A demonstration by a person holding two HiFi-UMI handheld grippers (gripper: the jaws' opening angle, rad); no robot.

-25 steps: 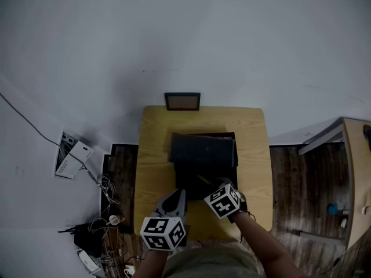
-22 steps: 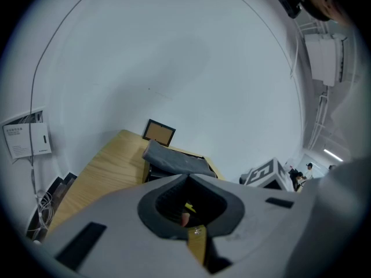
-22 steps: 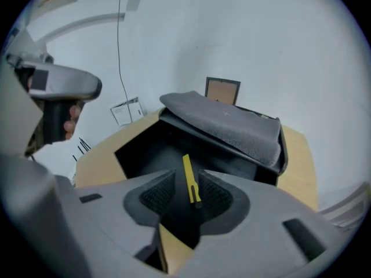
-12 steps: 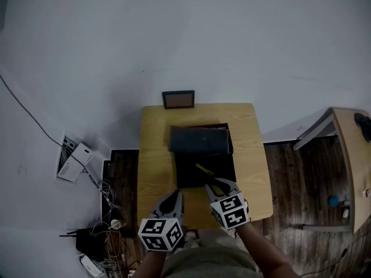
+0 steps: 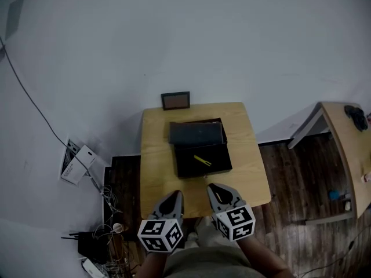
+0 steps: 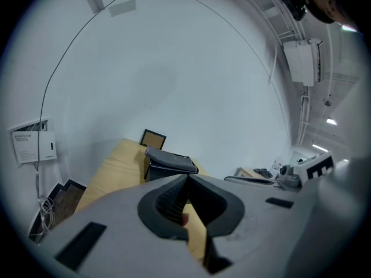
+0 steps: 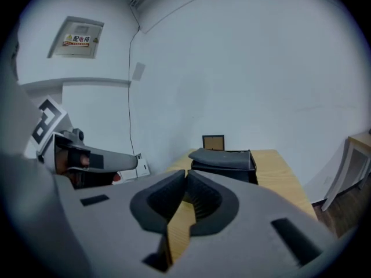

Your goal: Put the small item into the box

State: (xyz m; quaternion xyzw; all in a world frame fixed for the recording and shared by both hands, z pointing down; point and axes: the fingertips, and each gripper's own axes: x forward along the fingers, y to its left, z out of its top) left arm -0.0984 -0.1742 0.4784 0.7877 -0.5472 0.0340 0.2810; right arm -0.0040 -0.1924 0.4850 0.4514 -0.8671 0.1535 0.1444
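The small item (image 5: 202, 160), slim and yellow, lies slanted inside the open black box (image 5: 188, 167) on the tabletop (image 5: 155, 172). In the head view, your left gripper (image 5: 175, 194) and right gripper (image 5: 214, 187) hang by the tabletop's near edge. In the left gripper view, the jaws are together and empty. In the right gripper view, the jaws have just been closing and their tips meet on nothing.

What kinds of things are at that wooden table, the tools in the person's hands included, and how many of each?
Black box: 1
Yellow small item inside it: 1
Framed board at the table's far edge: 1
Grippers: 2, left gripper and right gripper; the right one's jaws have just been closing, nothing between them
Total: 5
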